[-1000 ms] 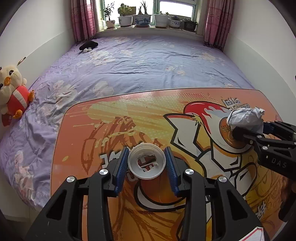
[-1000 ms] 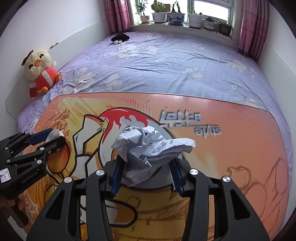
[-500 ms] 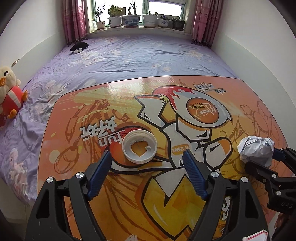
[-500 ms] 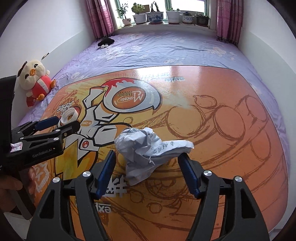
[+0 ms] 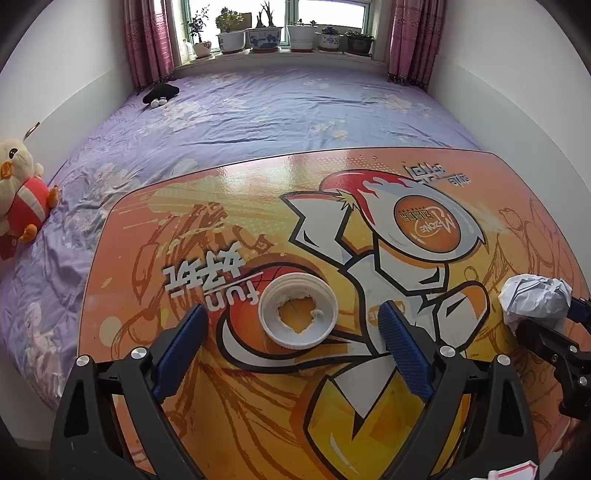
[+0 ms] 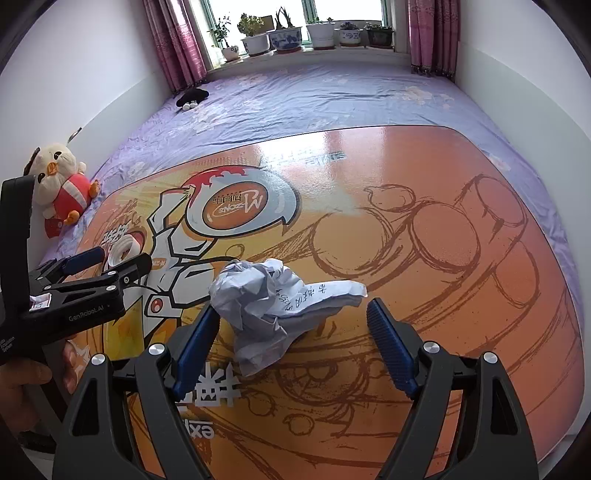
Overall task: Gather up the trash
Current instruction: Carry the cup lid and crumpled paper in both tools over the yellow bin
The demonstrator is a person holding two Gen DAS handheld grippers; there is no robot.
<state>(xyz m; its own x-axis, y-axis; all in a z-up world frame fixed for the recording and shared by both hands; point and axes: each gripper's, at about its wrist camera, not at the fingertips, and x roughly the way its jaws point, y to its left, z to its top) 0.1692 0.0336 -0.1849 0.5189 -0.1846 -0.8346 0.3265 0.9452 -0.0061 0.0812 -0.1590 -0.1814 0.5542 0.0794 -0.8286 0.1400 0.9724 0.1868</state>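
A white round lid with a torn middle (image 5: 297, 309) lies flat on the orange printed table (image 5: 258, 406). My left gripper (image 5: 291, 325) is open, its blue pads on either side of the lid and apart from it. A crumpled grey paper ball (image 6: 273, 306) lies on the table between the open pads of my right gripper (image 6: 291, 325), not gripped. The paper also shows at the right of the left wrist view (image 5: 535, 301), with the right gripper (image 5: 554, 328) around it. The left gripper (image 6: 107, 260) and lid (image 6: 123, 249) show at the left of the right wrist view.
The table stands on a bed with a purple sheet (image 5: 277, 110). A plush chick (image 5: 20, 192) sits by the left wall. A black item (image 5: 160, 93) lies far back. Potted plants (image 5: 266, 35) line the windowsill. Walls close in on both sides.
Both grippers opened and let go: the lid and the paper ball, held a second ago, now rest on the table. Both grippers have drawn back toward the near edge.
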